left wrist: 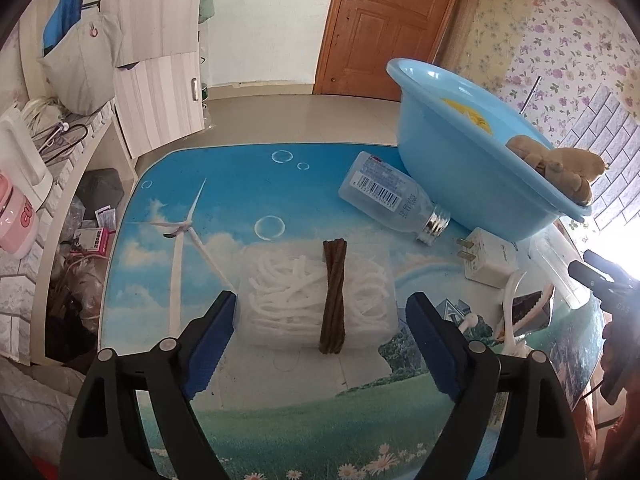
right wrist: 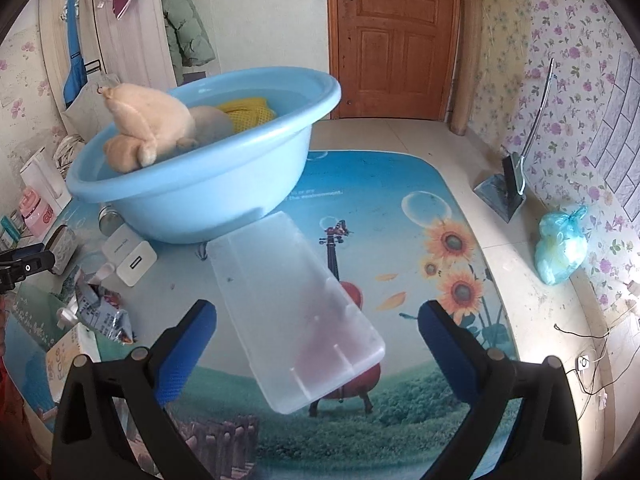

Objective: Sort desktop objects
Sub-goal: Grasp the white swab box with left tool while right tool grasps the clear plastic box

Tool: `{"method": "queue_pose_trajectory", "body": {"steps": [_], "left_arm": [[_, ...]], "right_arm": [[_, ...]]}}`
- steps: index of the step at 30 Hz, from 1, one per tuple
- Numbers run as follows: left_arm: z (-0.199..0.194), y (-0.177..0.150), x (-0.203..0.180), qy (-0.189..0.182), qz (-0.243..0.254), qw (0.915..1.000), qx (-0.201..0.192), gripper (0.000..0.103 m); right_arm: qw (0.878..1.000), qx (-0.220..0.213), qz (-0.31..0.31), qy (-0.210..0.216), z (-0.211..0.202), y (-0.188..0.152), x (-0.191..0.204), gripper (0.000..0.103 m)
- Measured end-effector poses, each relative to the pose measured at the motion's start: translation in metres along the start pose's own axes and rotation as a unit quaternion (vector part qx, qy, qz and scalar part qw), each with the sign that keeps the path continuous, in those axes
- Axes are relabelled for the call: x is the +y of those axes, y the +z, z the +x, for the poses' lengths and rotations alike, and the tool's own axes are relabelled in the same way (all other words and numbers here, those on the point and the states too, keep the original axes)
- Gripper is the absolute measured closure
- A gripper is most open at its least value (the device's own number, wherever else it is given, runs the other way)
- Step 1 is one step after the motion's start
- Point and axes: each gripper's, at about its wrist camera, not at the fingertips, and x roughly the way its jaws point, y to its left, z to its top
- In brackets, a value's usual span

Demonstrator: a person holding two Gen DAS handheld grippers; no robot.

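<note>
In the left wrist view a clear plastic box (left wrist: 288,300) full of white cables lies on the picture-printed table (left wrist: 280,380), with a brown twisted cord bundle (left wrist: 334,304) across its top. My left gripper (left wrist: 322,302) is open, one blue pad on each side of the box, with a thin gap showing at both sides. In the right wrist view a frosted plastic lid (right wrist: 296,304) lies lengthwise between the fingers of my open right gripper (right wrist: 318,308), and neither pad touches it. The lid's far end reaches the foot of a light blue basin (right wrist: 208,196).
The basin (left wrist: 460,168) holds a tan plush toy (right wrist: 152,120) and something yellow. Beside it lie a clear bottle (left wrist: 384,196), a white charger (left wrist: 486,258), a crumpled snack packet (right wrist: 100,312) and a small carton (right wrist: 68,352). Shelves with clutter stand left; a dustpan (right wrist: 504,192) is on the floor.
</note>
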Motion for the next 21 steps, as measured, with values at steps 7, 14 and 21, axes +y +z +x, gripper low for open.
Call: {"method": "queue_pose_trajectory", "body": {"steps": [7,14,21], "left_arm": [[0.016,0.008,0.006,-0.008,-0.019,0.9997,0.009,0.017],[0.017,0.005,-0.001,-0.011,0.020,0.9997,-0.001,0.023],[0.002,-0.005,-0.001,-0.029,0.029,0.9991,-0.008,0.023]], "right_arm": [[0.999,0.015,0.031,0.022,0.011,0.001,-0.005,0.006],[0.999,0.026,0.017,0.021,0.007,-0.006,0.006,0.026],[0.999,0.025,0.022,0.035,-0.006,-0.015,0.015,0.035]]}}
